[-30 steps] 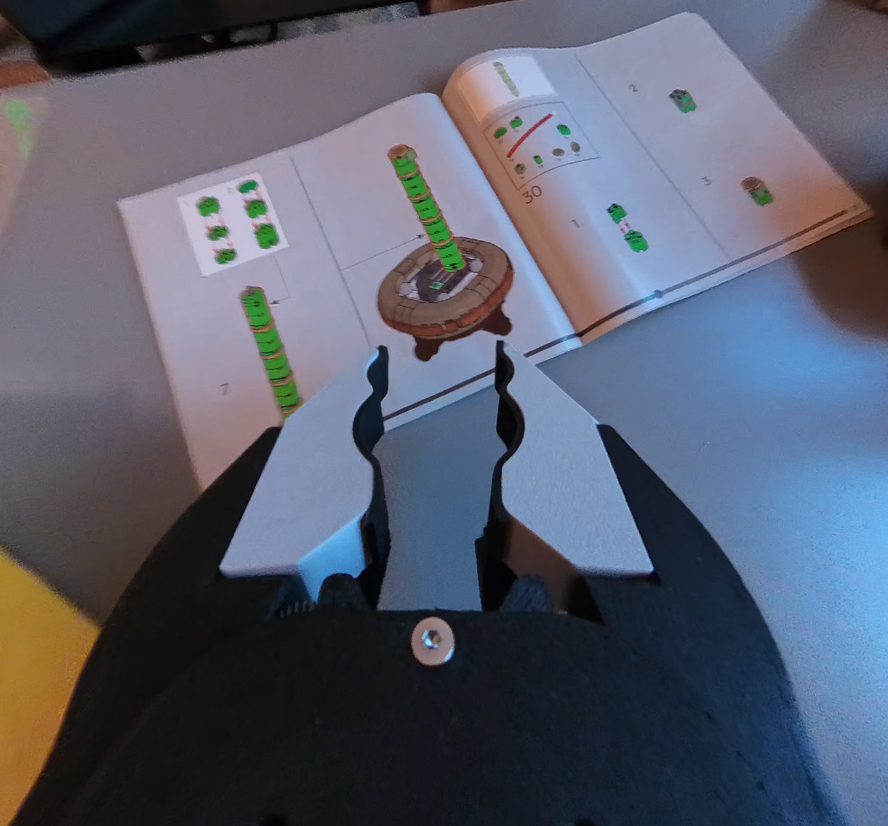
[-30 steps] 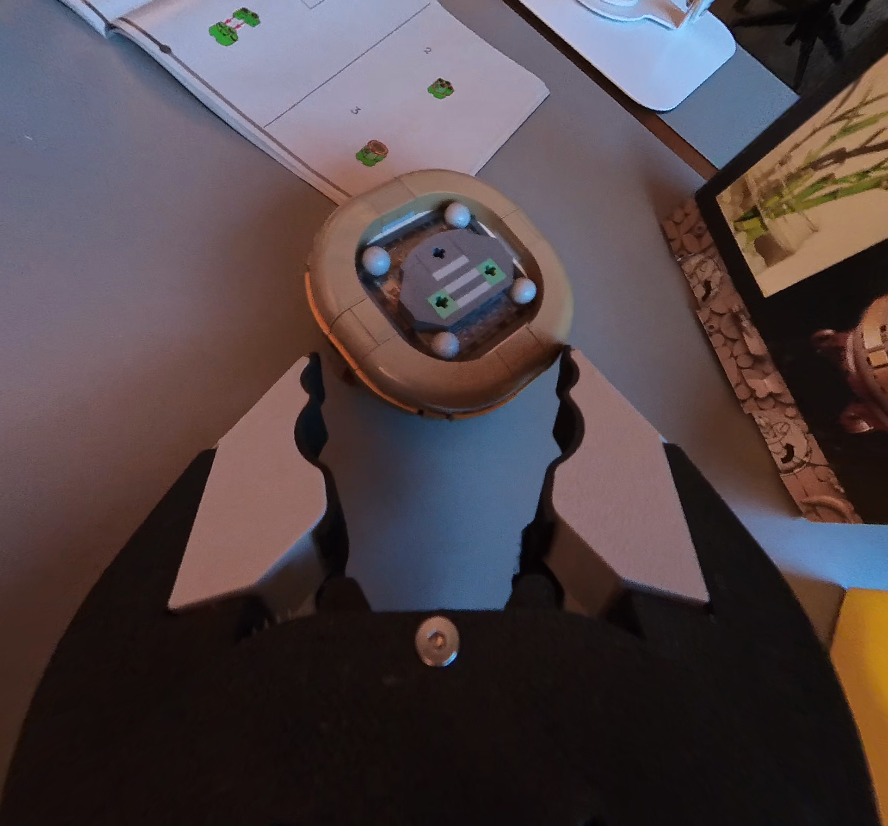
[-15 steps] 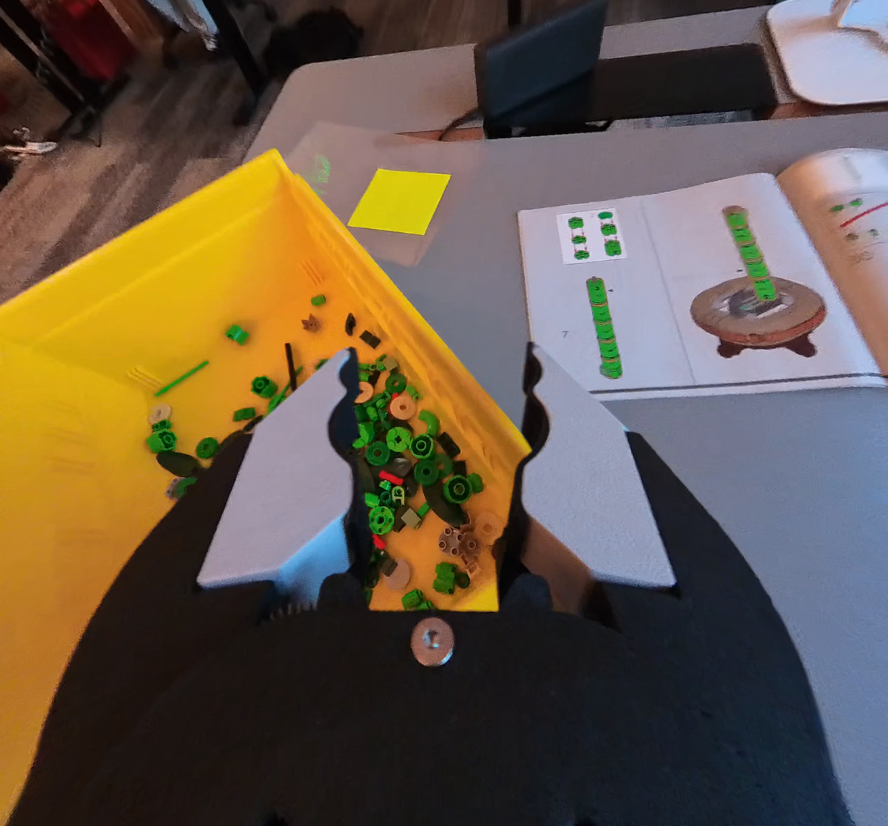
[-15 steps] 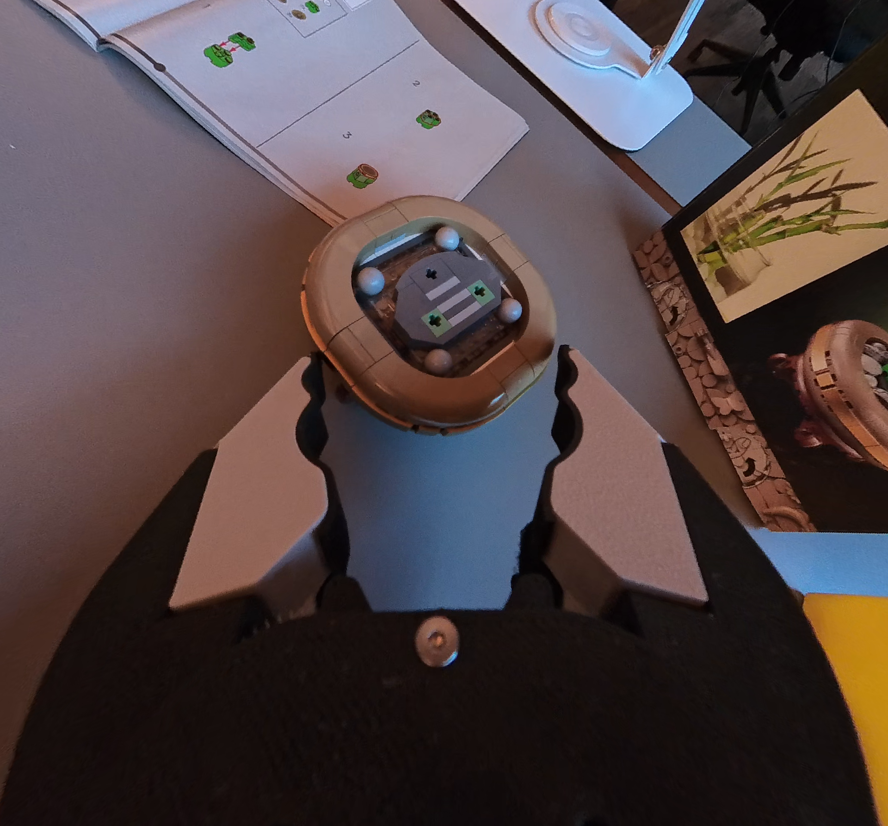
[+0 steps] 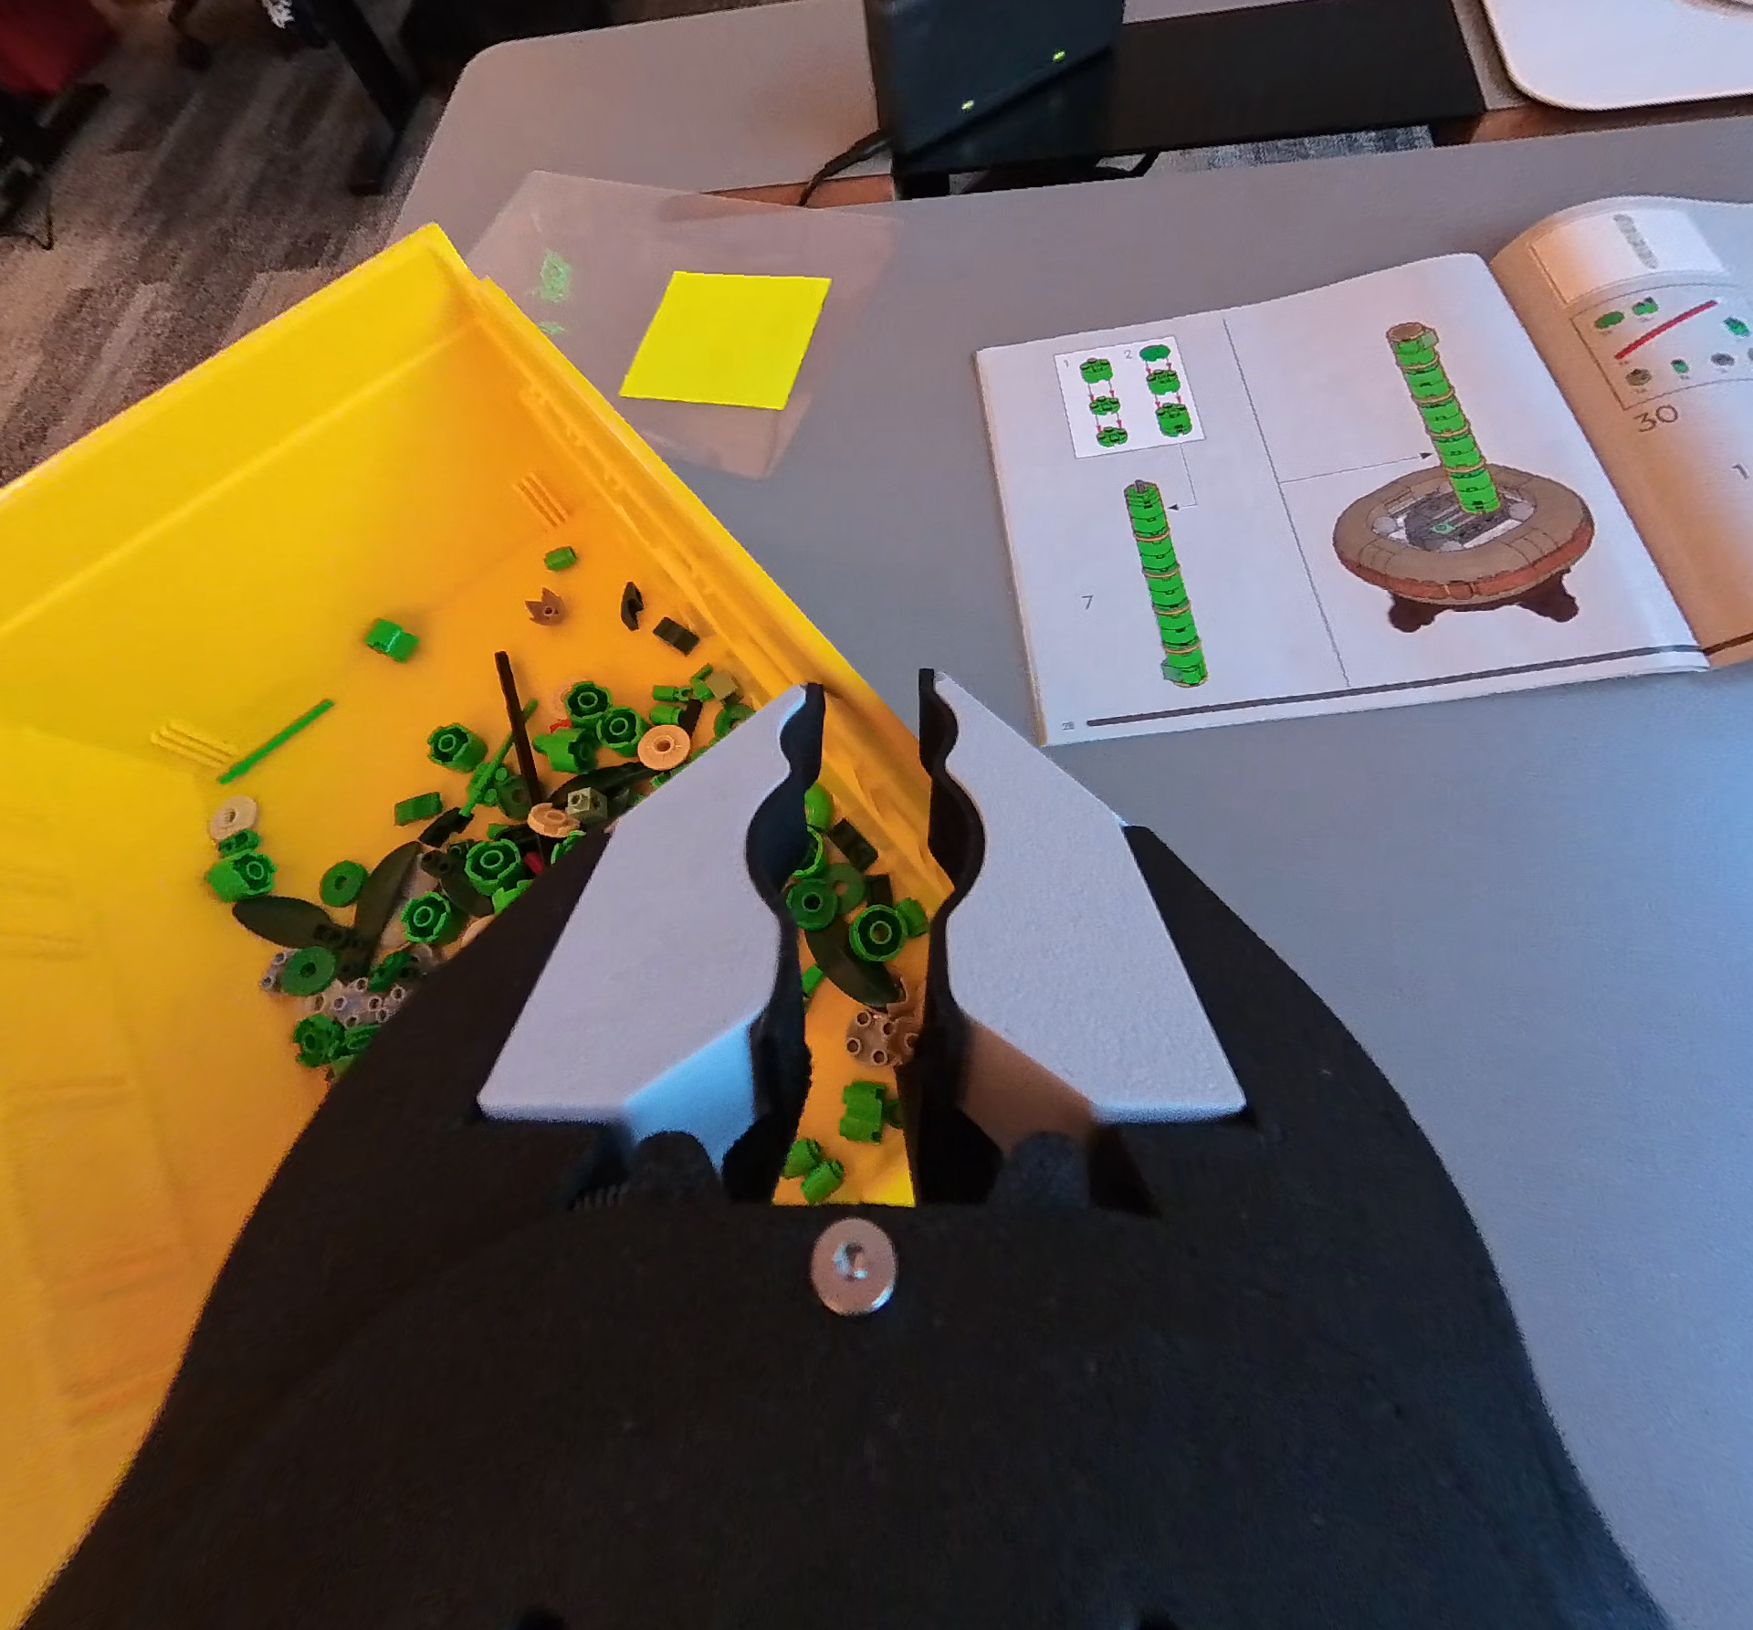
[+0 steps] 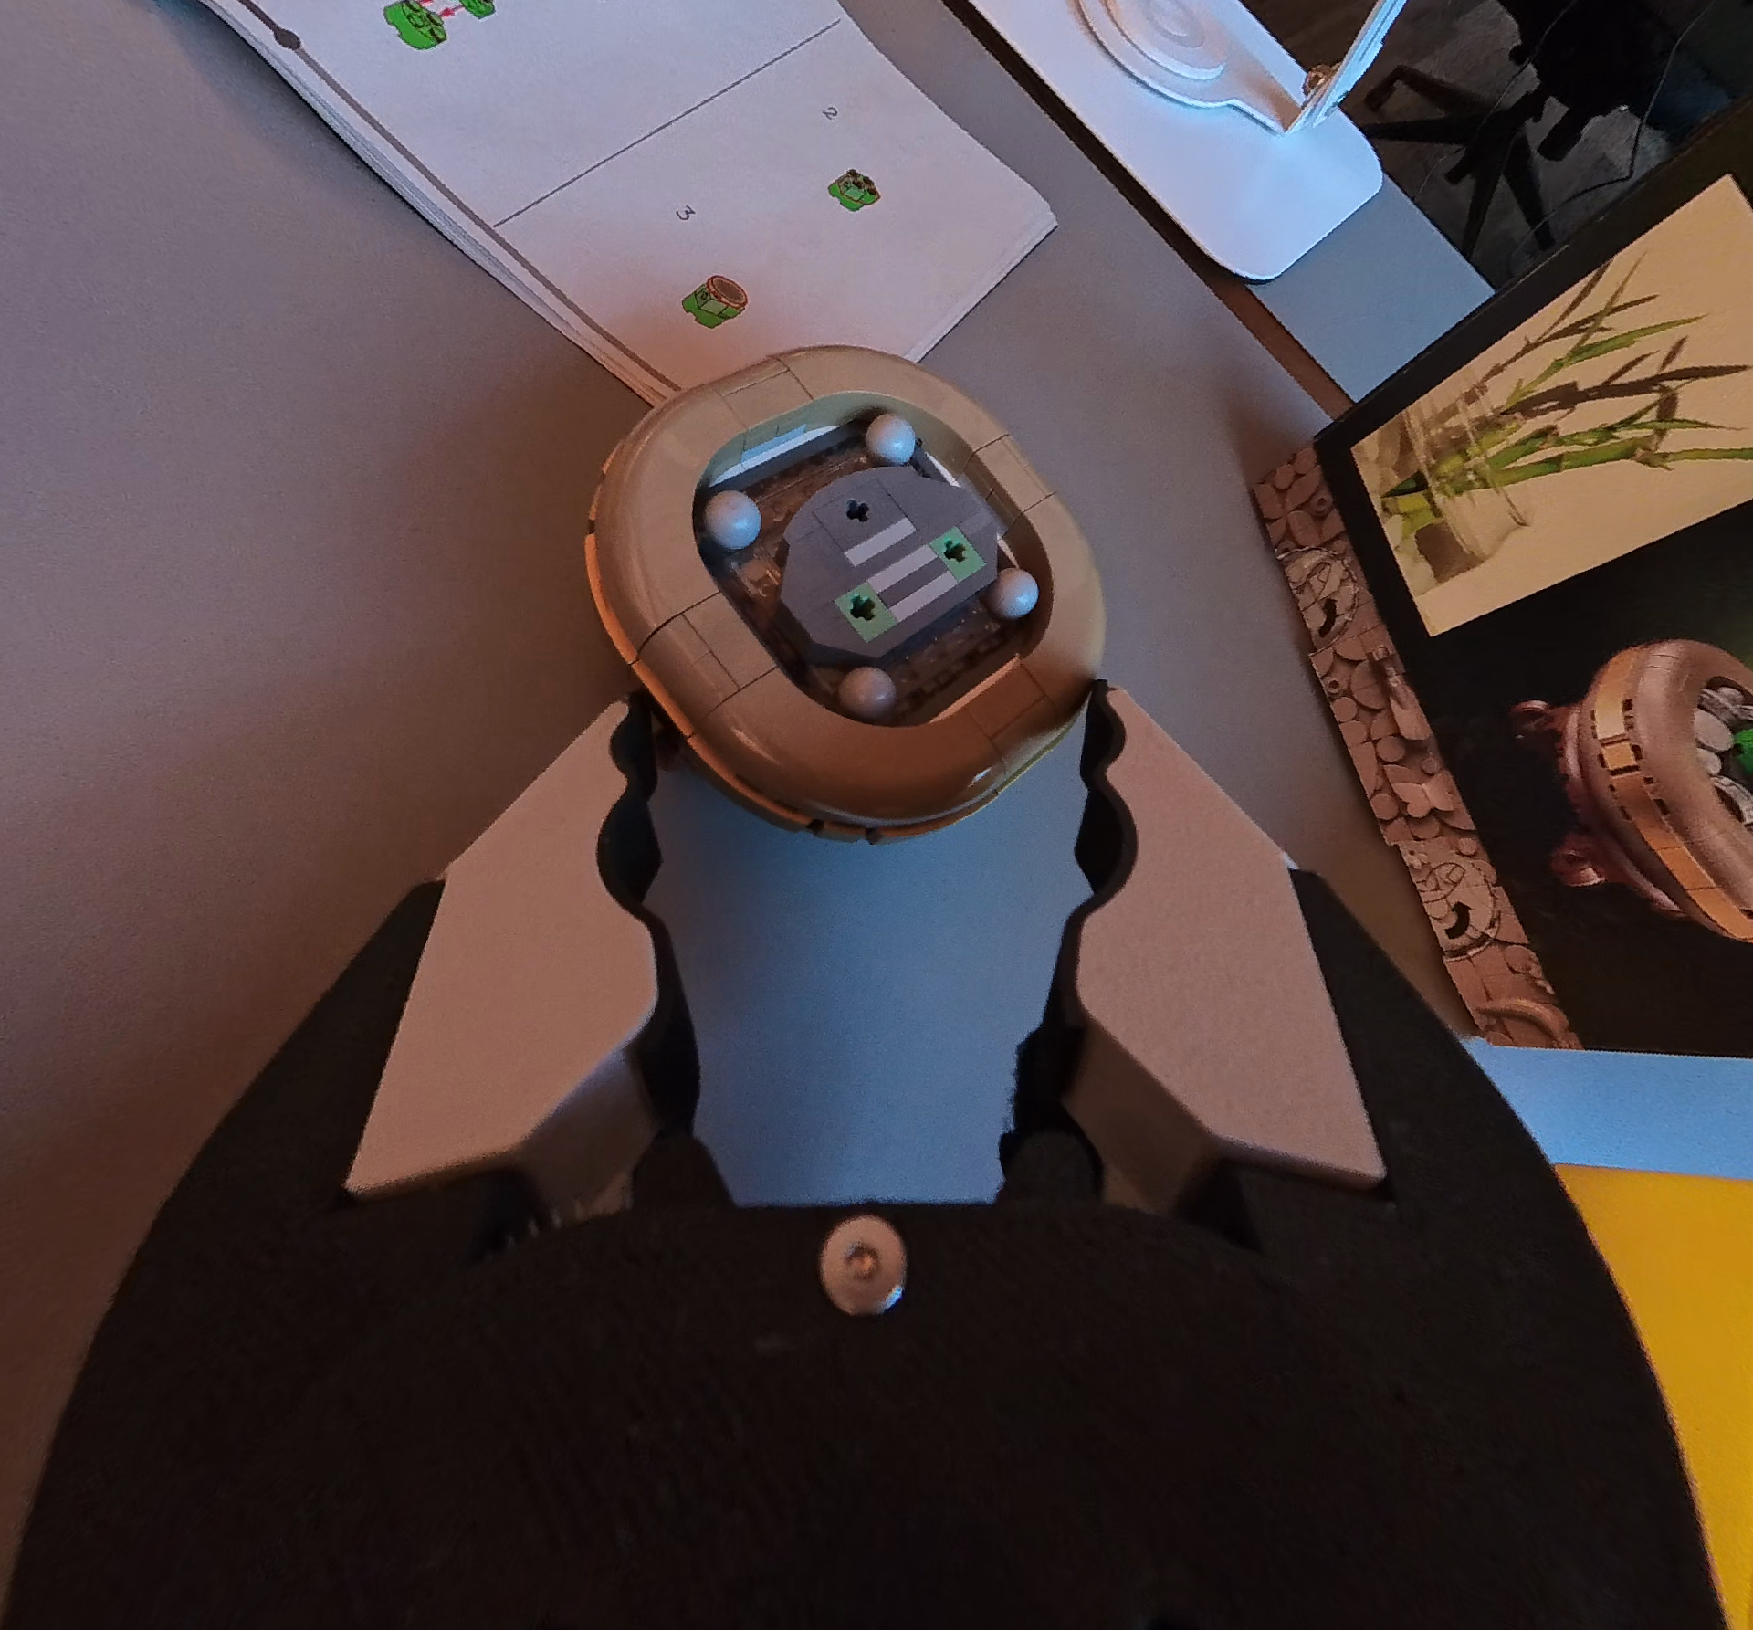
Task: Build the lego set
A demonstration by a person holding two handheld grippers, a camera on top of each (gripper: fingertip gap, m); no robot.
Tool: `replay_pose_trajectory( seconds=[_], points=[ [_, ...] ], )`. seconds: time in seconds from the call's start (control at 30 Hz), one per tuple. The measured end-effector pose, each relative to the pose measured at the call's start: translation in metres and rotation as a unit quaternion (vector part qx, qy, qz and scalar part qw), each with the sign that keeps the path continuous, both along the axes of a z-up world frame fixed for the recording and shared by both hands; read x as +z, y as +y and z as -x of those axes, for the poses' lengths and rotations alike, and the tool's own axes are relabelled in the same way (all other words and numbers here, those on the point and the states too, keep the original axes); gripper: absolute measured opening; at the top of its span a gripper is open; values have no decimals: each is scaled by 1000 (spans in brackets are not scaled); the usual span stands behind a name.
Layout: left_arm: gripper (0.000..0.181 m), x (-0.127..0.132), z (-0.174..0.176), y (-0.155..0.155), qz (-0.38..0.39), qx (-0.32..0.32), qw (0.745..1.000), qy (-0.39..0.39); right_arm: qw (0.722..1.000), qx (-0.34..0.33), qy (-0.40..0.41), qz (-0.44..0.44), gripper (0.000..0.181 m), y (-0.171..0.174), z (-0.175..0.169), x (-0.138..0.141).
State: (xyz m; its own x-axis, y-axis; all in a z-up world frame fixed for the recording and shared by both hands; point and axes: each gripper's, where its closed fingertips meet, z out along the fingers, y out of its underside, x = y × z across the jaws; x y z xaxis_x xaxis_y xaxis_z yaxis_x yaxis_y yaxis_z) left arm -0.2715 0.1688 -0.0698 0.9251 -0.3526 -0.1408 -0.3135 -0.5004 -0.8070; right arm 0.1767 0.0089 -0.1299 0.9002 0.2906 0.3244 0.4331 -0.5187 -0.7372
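A yellow bin (image 5: 455, 275) at the left holds several loose green, black and tan lego pieces (image 5: 585, 700). My left gripper (image 5: 871, 691) hovers over the bin's right corner. Its jaws stand a narrow gap apart and hold nothing. The open instruction booklet (image 5: 1262, 598) lies on the grey table (image 5: 1328, 968) to the right. In the right wrist view the tan lego pot base (image 6: 854, 759) stands on the table, with a grey plate and several grey balls inside. My right gripper (image 6: 861, 702) is wide open, one fingertip on each side of the pot's near edge.
A yellow note (image 5: 726, 337) on a clear sheet lies behind the bin. A black device (image 5: 1005, 57) and a white lamp base (image 6: 1186, 66) stand at the back. The set's box (image 6: 1565, 636) lies right of the pot. The booklet (image 6: 607, 123) touches the pot's far side. A yellow bin corner (image 6: 1669, 1357) shows. Some 50 cm of space lies between my two pairs of fingers. The yellow note (image 5: 726, 337) is about 25 cm from my left fingertips.
My left gripper swung left from the booklet to above the bin, opened wide, then narrowed. The right gripper shifted only slightly over the pot and kept its width.
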Motion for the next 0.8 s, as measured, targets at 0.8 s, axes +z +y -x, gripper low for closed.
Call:
replay_pose_trajectory(
  seconds=[0.8],
  points=[
    [4, 51, -155, 1, -73, -204, 912, -348, 965, 241, -19, -105, 50, 41, 207, 52]
  ],
)
